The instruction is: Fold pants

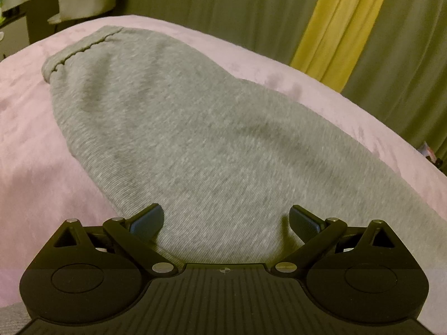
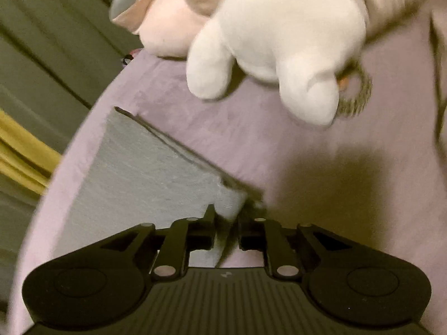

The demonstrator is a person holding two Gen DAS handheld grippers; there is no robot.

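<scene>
The grey sweatpants point(image 1: 195, 139) are left flat ahead of the spread left gripper point(image 1: 226, 220), while their corner point(image 2: 232, 201) lies loosely between the slightly parted right gripper point(image 2: 227, 217) (apparently for release).

Probably a bedroom: bedspread point(image 1: 33, 145), curtains point(image 1: 343, 22).

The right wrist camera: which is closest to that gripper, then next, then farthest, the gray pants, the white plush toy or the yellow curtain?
1. Gray pants: their corner lies between the right gripper's fingers, at the bottom.
2. White plush toy: farther up the pink bedcover, at the top.
3. Yellow curtain: beyond the bed's edge, at the left.
</scene>
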